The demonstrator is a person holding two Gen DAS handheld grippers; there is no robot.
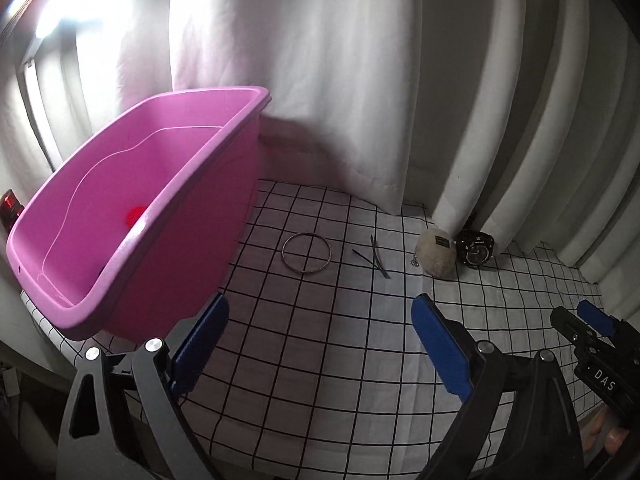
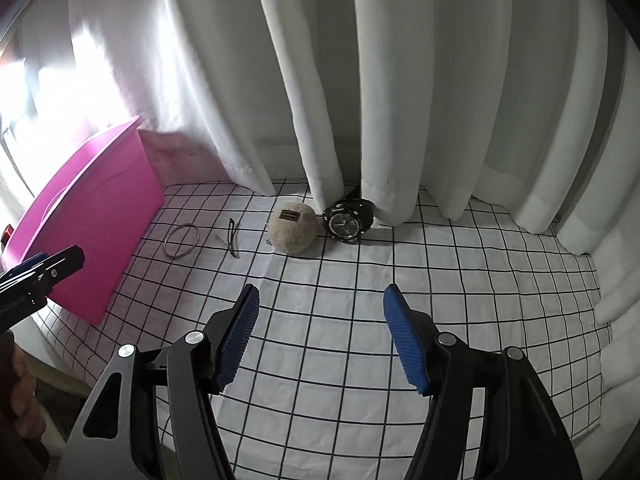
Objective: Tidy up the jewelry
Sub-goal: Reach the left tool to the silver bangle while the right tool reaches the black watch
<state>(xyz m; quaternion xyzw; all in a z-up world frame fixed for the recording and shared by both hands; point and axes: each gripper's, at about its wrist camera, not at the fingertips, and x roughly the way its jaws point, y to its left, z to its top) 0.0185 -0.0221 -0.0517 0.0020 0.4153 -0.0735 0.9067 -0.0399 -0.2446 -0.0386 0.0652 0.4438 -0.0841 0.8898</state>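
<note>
Left claw (image 1: 316, 320): I see both blue pads spread wide with nothing between them; it hovers over the checked cloth (image 1: 320, 360) on the table, beside the pink tub.
Right claw (image 2: 320, 320): I read it as wide open and holding nothing, above the cloth and aimed toward the watch and the pom-pom.
Pink tub (image 1: 132, 216): stands at the left end of the cloth; a small red object (image 1: 135, 214) lies inside it.
Bangle (image 1: 307, 255): thin metal ring, flat on the cloth just right of the tub.
Hairpins (image 1: 376, 258): two dark thin pieces, crossed, between the bangle and the pom-pom.
Pom-pom (image 2: 293, 229): beige, fuzzy, with a dark label on top; a small chain shows at its left side.
Watch (image 2: 347, 220): black, just right of the pom-pom, against the white curtain (image 2: 360, 80).
</note>
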